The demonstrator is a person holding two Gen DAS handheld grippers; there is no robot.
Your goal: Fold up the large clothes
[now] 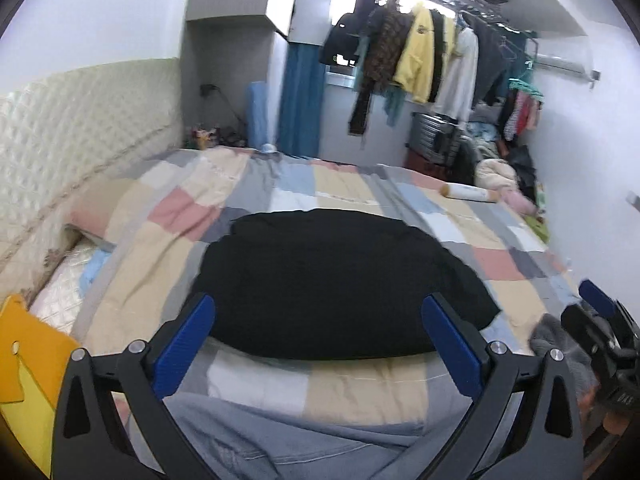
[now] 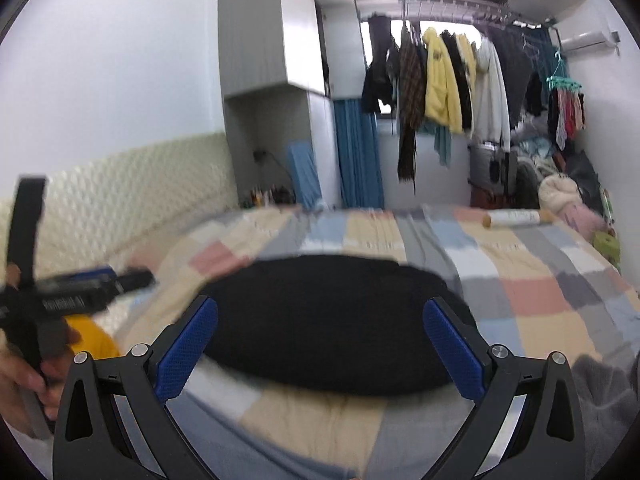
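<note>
A black garment (image 1: 336, 280) lies folded into a compact rounded rectangle on the patchwork bed cover (image 1: 360, 384). It also shows in the right wrist view (image 2: 320, 320). My left gripper (image 1: 318, 340) is open and empty, held above the garment's near edge. My right gripper (image 2: 320, 344) is open and empty, also just short of the near edge. The right gripper appears at the right edge of the left wrist view (image 1: 600, 320). The left gripper, held in a hand, appears at the left of the right wrist view (image 2: 72, 292).
A padded cream headboard (image 1: 80, 132) runs along the left. A white roll (image 1: 470, 192) lies at the bed's far right. A yellow item (image 1: 24, 364) sits at near left. Hanging clothes (image 1: 416, 52) and a clutter pile (image 1: 504, 168) stand beyond the bed.
</note>
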